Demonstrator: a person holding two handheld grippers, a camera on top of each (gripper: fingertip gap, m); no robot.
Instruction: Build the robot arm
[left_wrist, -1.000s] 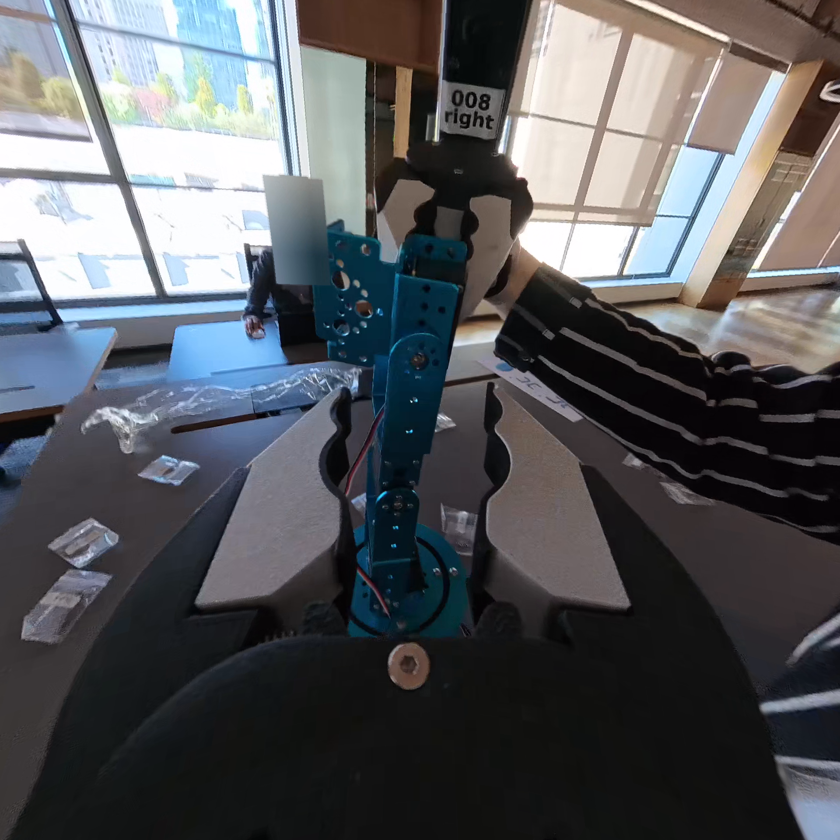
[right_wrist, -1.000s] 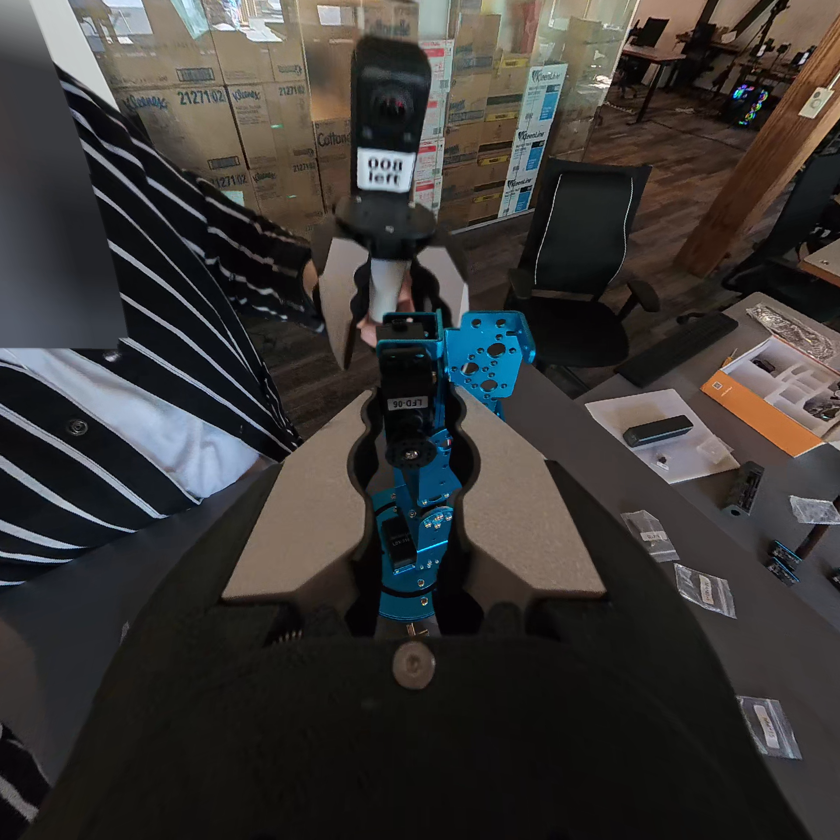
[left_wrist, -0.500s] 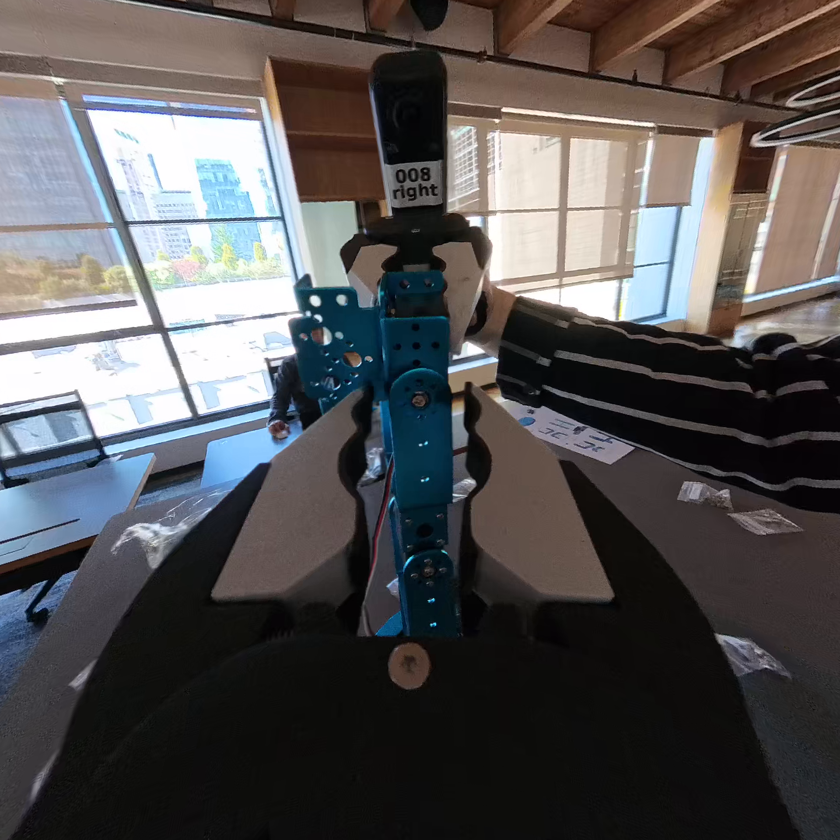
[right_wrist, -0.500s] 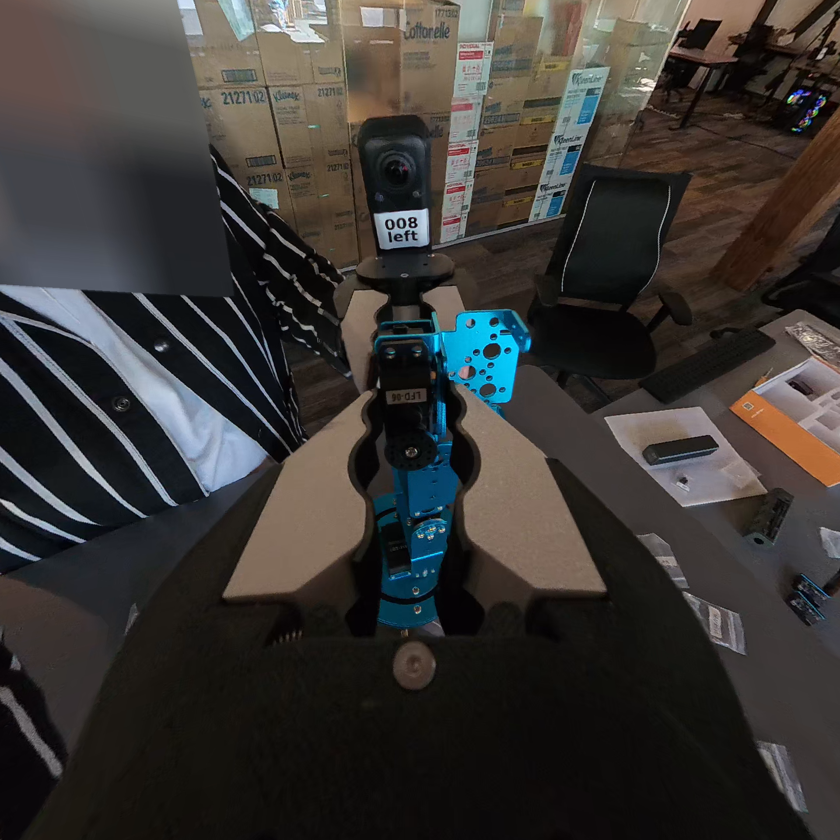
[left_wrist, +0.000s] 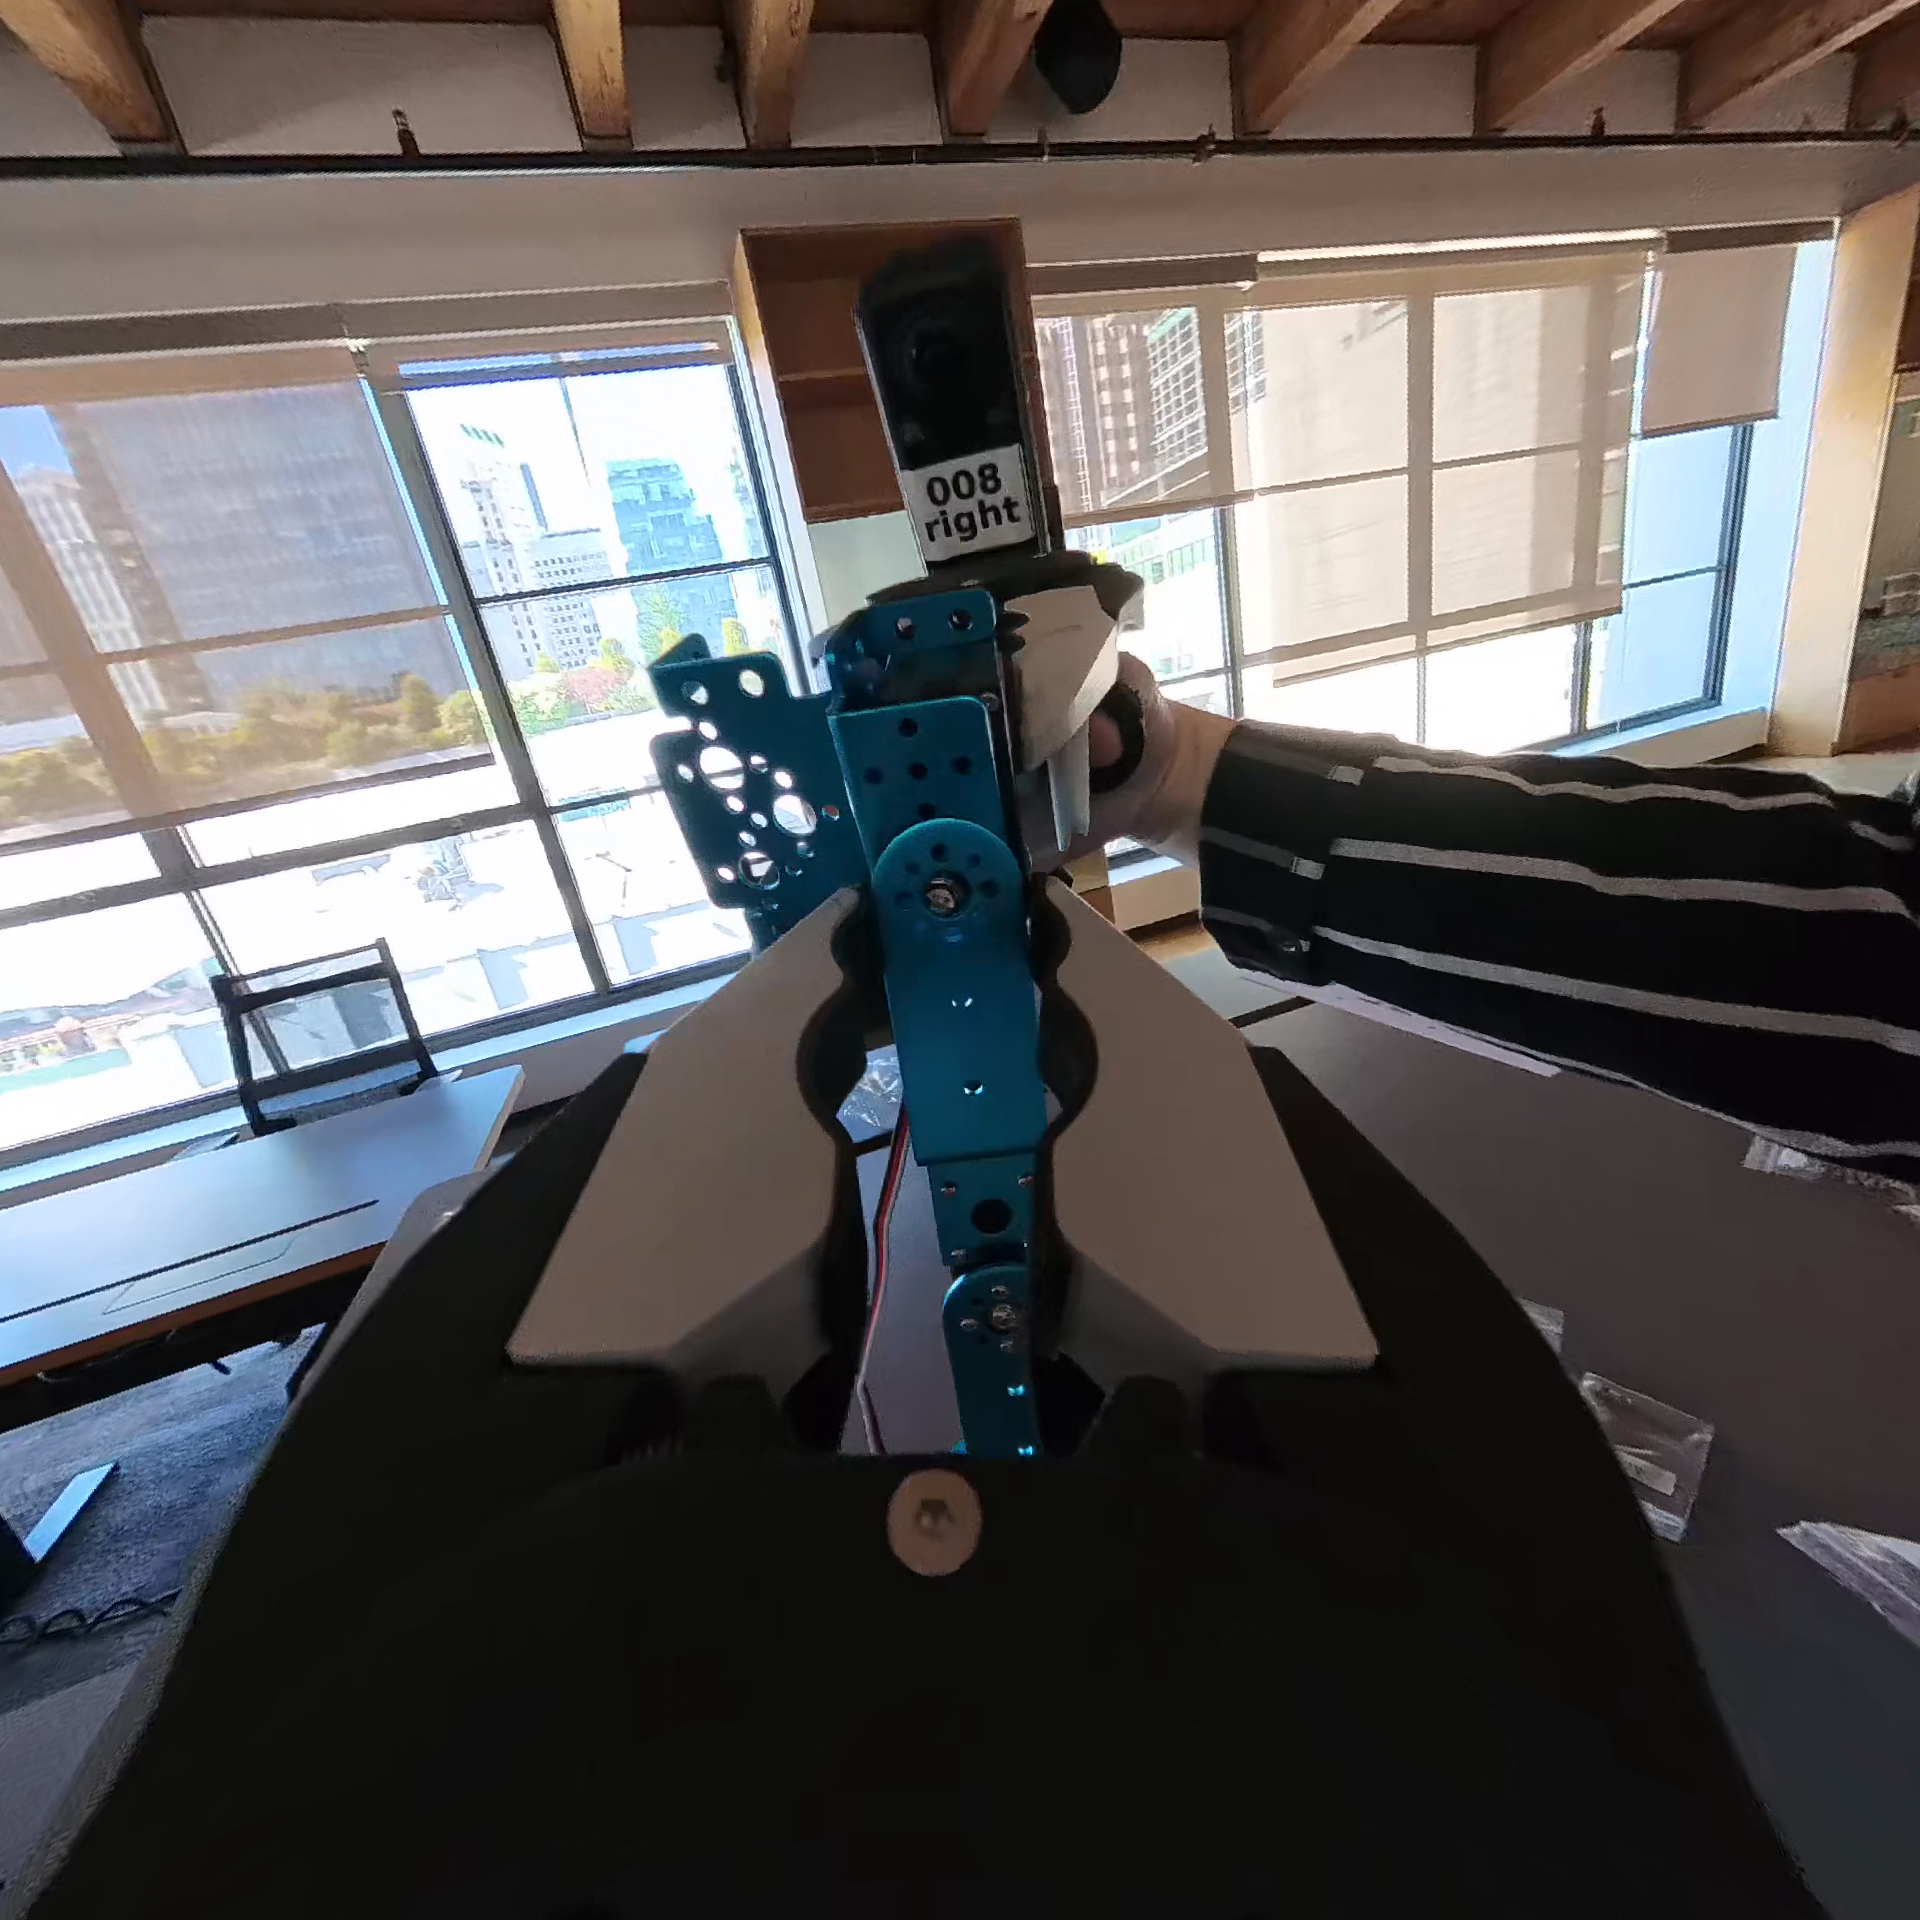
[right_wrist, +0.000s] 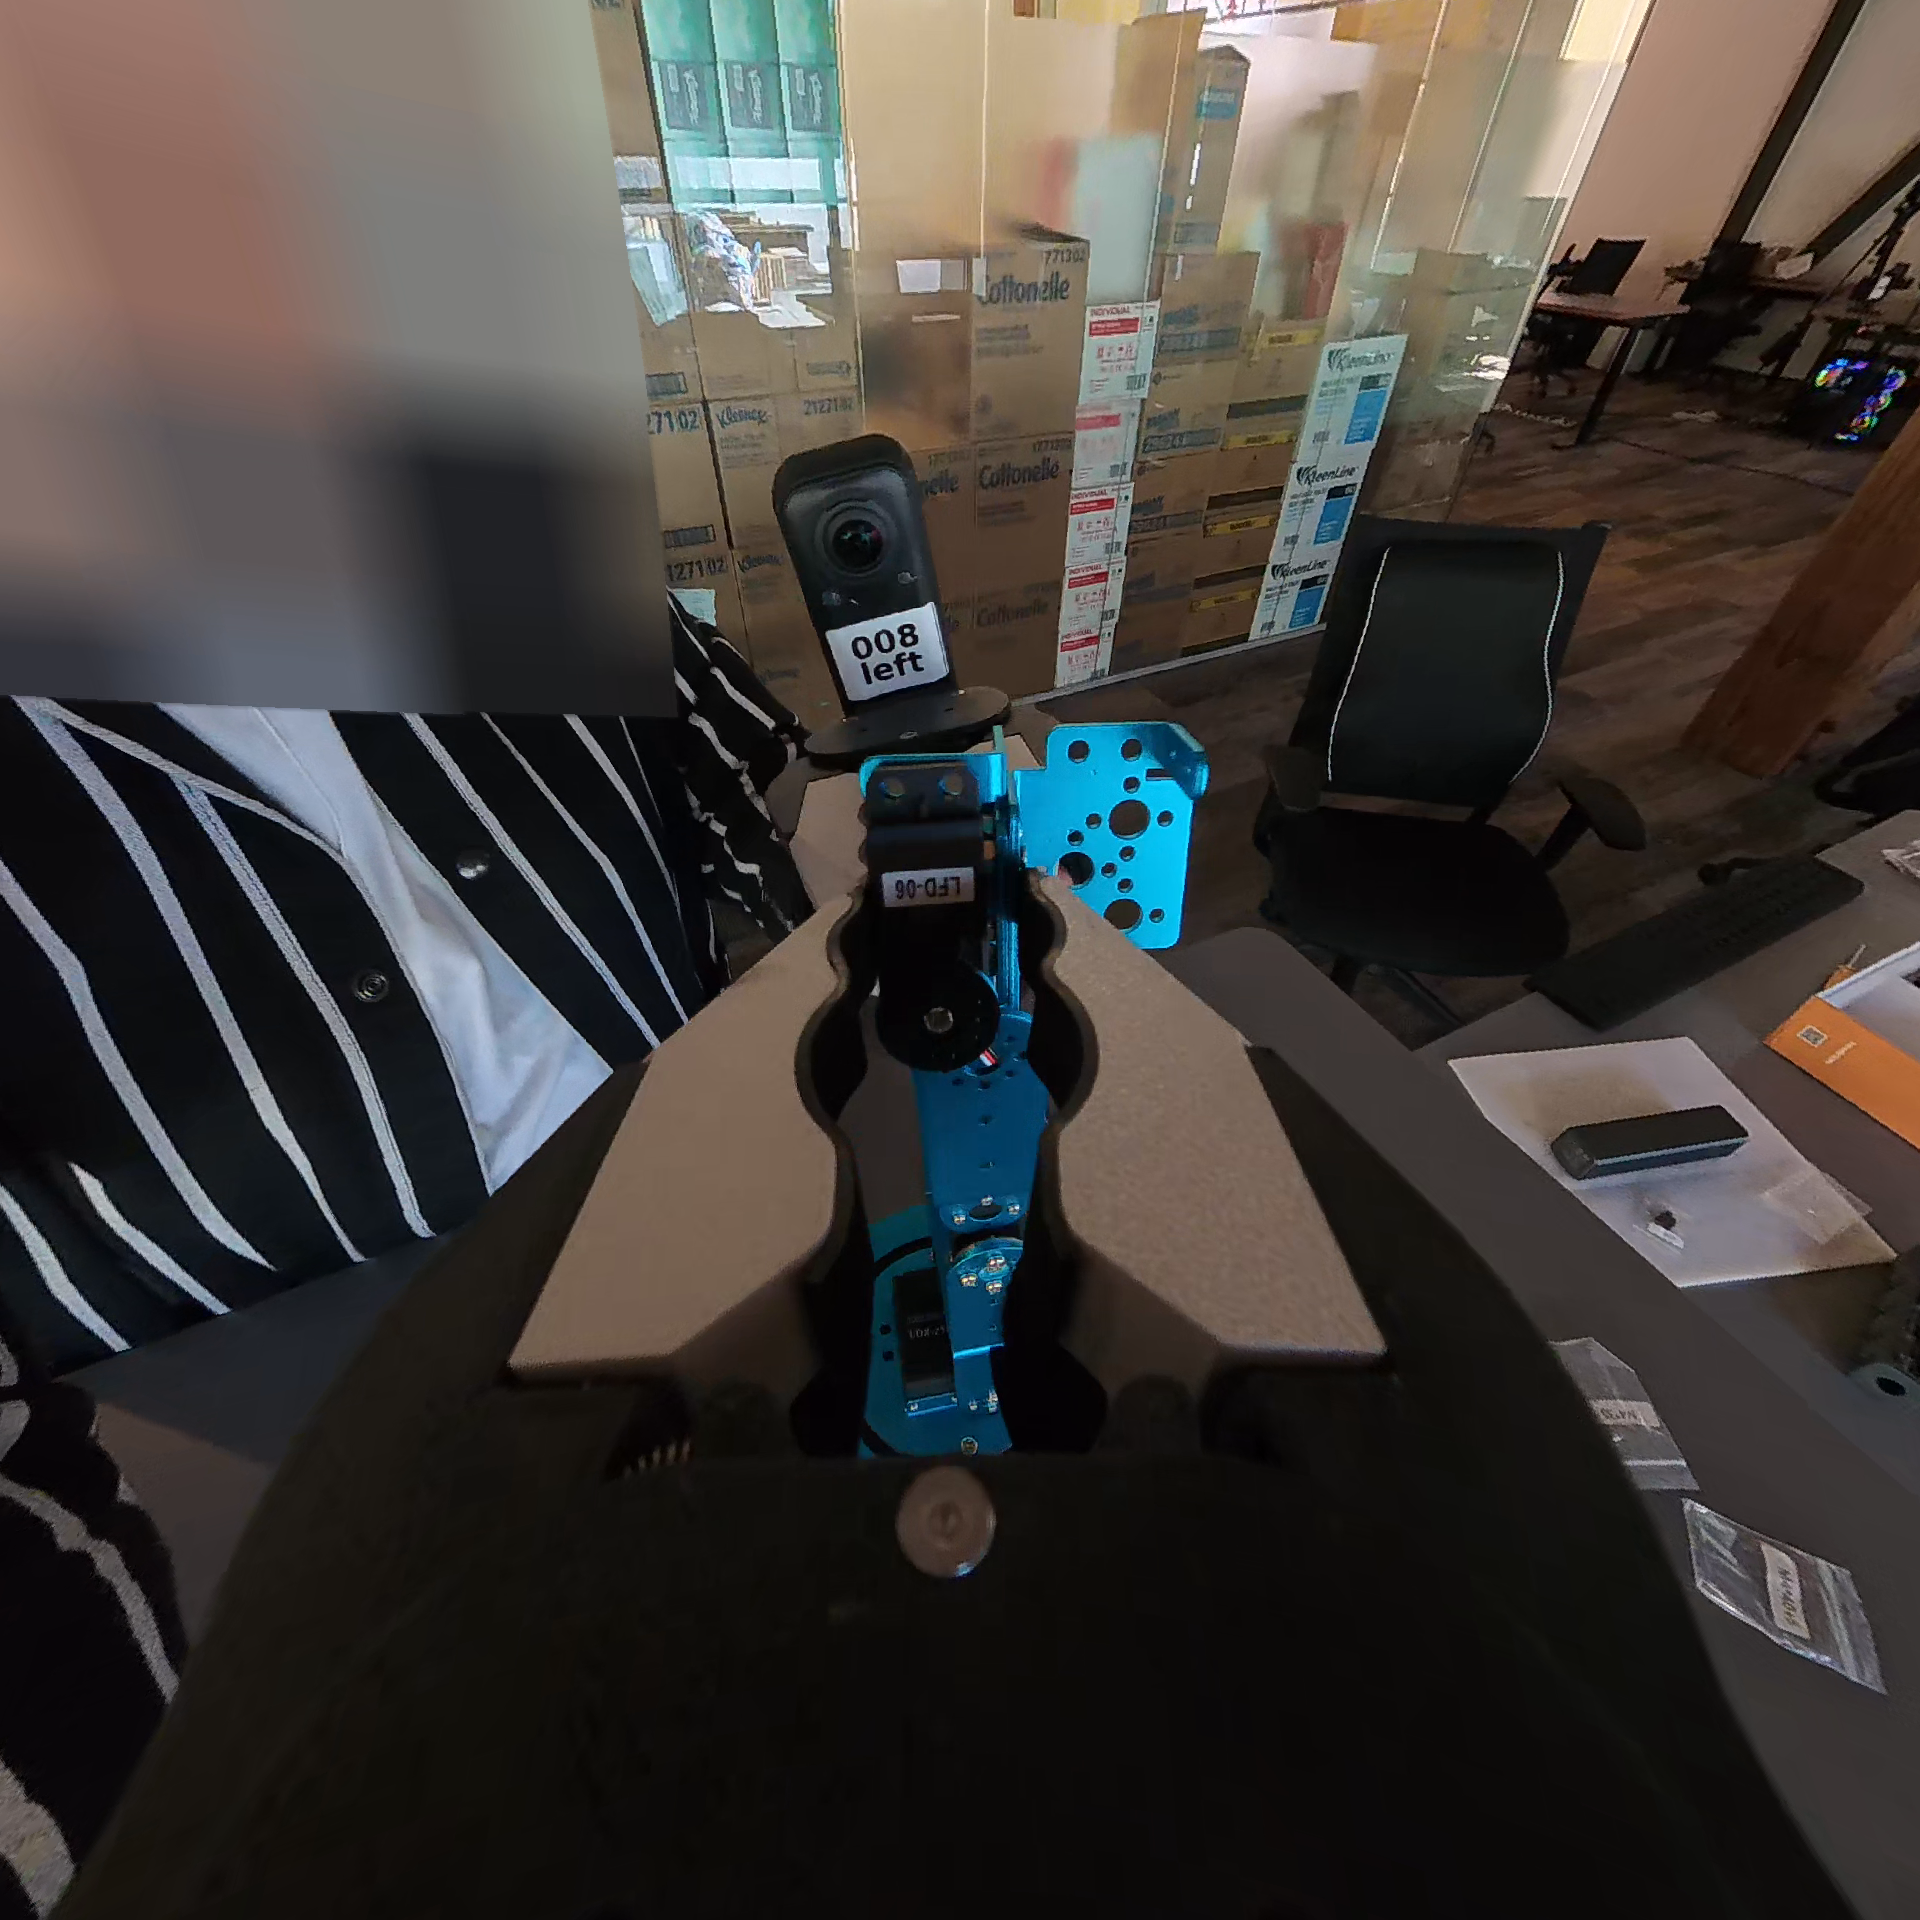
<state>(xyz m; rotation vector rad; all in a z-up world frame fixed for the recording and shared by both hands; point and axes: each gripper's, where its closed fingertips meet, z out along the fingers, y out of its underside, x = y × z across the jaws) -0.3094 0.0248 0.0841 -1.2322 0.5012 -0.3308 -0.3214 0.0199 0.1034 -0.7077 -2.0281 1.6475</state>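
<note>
A blue metal robot arm (left_wrist: 961, 1029) with a perforated bracket (left_wrist: 738, 769) at its top stands upright between both grippers. My left gripper (left_wrist: 948, 902) is shut on its upper blue link, just below a round joint. My right gripper (right_wrist: 945, 914) is shut on the black servo (right_wrist: 925, 894) of the same arm from the opposite side. The blue link (right_wrist: 982, 1122), bracket (right_wrist: 1112, 831) and round blue base (right_wrist: 925, 1351) show in the right wrist view. Each gripper faces the other: the right gripper's fingers (left_wrist: 1065, 675) show behind the arm in the left wrist view.
The arm stands on a dark grey table (right_wrist: 1309, 997). Small plastic bags (right_wrist: 1782, 1621) lie at the right, and others show in the left wrist view (left_wrist: 1652, 1444). A black box (right_wrist: 1647, 1140) lies on white paper. A keyboard (right_wrist: 1704, 935), an office chair (right_wrist: 1455, 748) and a striped sleeve (left_wrist: 1558, 914) are nearby. My left and right fingertips are right by each other.
My left gripper has closed from wide apart onto the blue link. Both views have tilted upward, and the upper arm section now stands straighter. The round base has dropped out of the left wrist view.
</note>
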